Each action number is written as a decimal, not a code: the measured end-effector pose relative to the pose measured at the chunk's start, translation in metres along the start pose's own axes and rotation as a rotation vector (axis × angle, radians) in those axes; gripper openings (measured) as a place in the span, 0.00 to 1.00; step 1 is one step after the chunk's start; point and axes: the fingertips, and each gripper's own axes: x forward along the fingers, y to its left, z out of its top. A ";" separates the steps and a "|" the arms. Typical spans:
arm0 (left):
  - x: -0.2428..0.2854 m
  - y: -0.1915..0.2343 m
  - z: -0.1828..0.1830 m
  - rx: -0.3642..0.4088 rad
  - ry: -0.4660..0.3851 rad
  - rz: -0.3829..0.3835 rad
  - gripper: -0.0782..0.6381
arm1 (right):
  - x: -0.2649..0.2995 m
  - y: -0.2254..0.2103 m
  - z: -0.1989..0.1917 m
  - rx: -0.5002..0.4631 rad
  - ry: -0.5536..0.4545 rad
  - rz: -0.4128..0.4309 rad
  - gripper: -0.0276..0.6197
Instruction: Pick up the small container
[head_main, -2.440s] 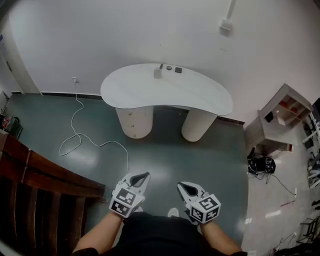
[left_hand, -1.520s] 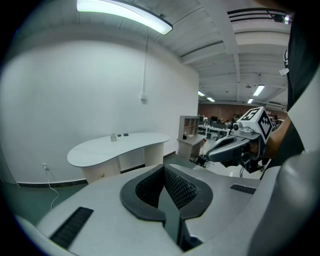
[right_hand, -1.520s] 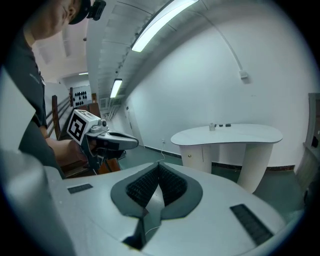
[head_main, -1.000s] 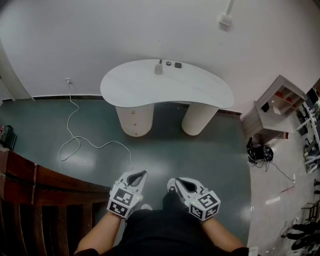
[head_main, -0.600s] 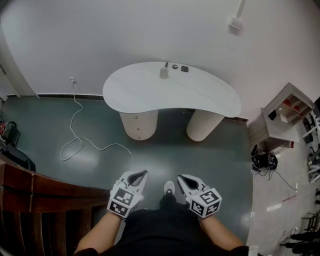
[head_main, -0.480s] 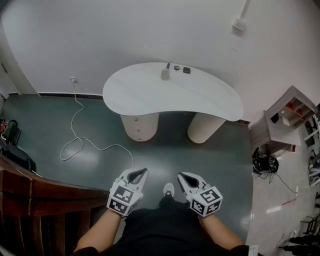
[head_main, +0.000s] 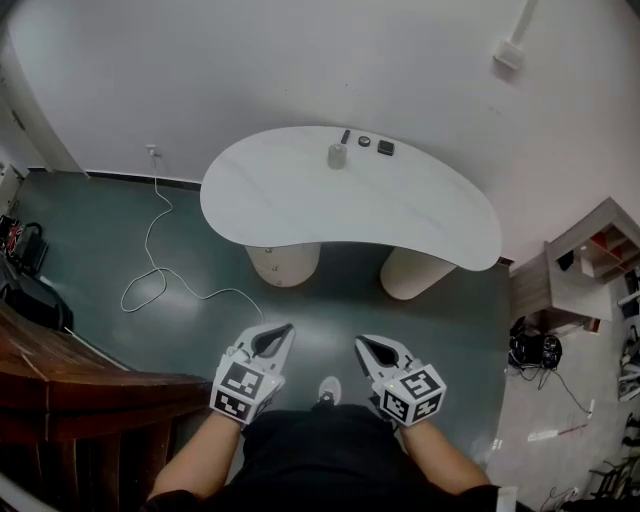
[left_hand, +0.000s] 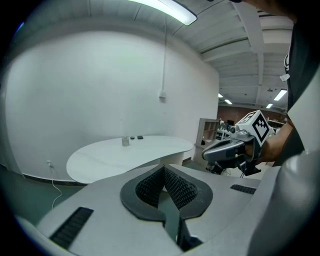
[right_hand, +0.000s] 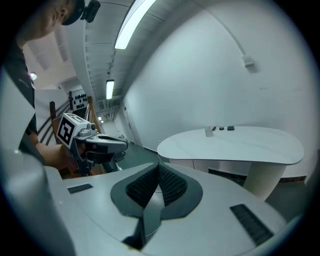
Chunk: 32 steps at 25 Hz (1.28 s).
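Note:
The small container (head_main: 337, 156), a pale grey cylinder, stands upright near the far edge of a white kidney-shaped table (head_main: 300, 210). It also shows far off as a tiny container (left_hand: 125, 142) in the left gripper view and a tiny container (right_hand: 209, 132) in the right gripper view. My left gripper (head_main: 284, 329) and right gripper (head_main: 362, 343) hang side by side low in the head view, well short of the table, above the green floor. Both are shut with nothing between the pads: left gripper (left_hand: 164, 168), right gripper (right_hand: 158, 165).
Three small dark items (head_main: 365, 141) lie beside the container. A white cable (head_main: 155, 280) loops across the floor at the left. A dark wooden railing (head_main: 60, 385) stands at the lower left, and a shelf unit (head_main: 590, 260) with cables beneath it at the right.
The table has drawn a little closer and shifted right in the head view. Both grippers keep the same shut pose in front of the body.

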 end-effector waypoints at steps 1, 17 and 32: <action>0.008 0.001 0.002 -0.005 0.003 0.003 0.13 | 0.003 -0.009 0.003 0.002 0.001 0.006 0.04; 0.086 -0.003 0.043 0.007 0.036 0.021 0.13 | 0.011 -0.094 0.024 0.048 -0.023 0.044 0.04; 0.140 0.032 0.057 0.034 0.037 -0.041 0.13 | 0.049 -0.136 0.033 0.053 -0.008 0.005 0.04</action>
